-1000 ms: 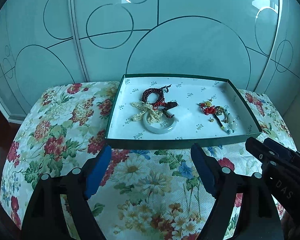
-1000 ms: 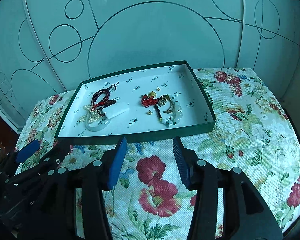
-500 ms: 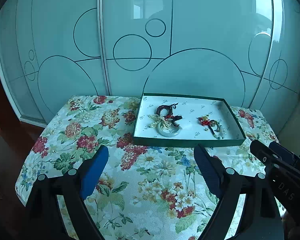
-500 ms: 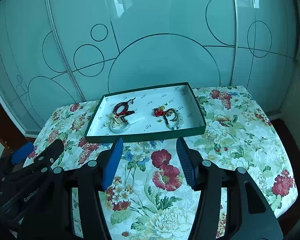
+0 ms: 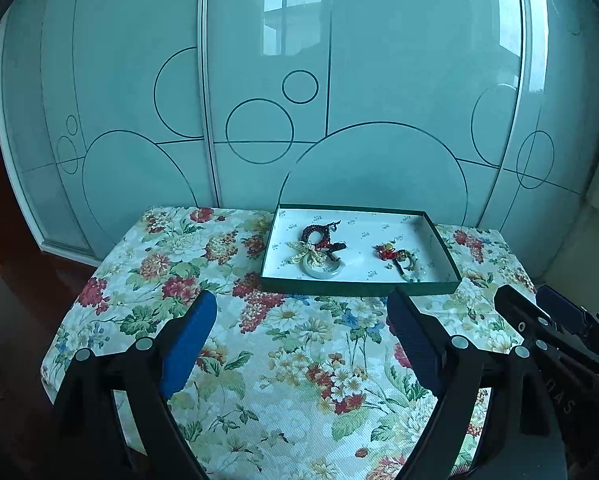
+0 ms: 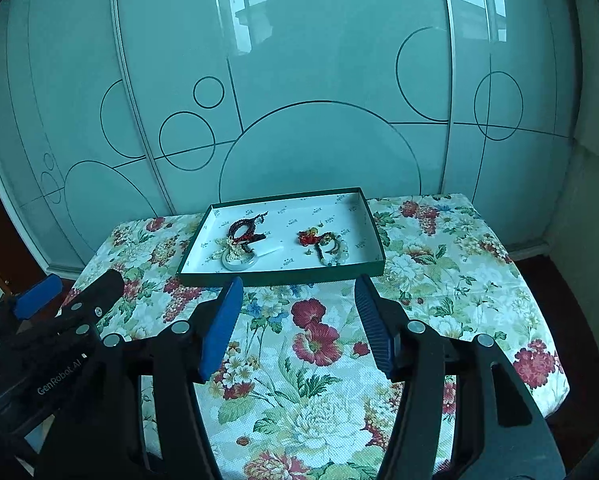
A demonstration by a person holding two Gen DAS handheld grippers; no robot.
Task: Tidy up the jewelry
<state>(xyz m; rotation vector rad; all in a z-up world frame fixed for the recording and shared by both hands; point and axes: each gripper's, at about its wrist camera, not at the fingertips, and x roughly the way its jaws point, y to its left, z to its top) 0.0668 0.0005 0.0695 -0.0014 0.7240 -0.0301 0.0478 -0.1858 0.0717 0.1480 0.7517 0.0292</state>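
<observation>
Both jewelry clusters lie inside the green tray [image 5: 359, 288], none on the floral tablecloth [image 5: 299, 360]; left gripper [image 5: 301, 338] stands wide and empty, right gripper [image 6: 299, 320], jaws just opening, empty; the task appears essentially complete.

Jewelry [image 6: 241, 242] in green tray [image 6: 279, 276]

1. From both wrist cameras I can't separate the pieces in the left jewelry cluster [image 5: 319, 250]: dark beads, a pale ring and pearly strands overlap, too small to count.
2. The right jewelry cluster [image 6: 325, 246] is just as tangled; I can't tell its strands apart.
3. The printed marks on the green tray [image 5: 359, 288] lining are too small to read.
4. My left tool [image 5: 301, 328] and right tool [image 6: 297, 320] are cut off by the bottom edges, hiding the near part of the desk [image 5: 259, 360].
</observation>
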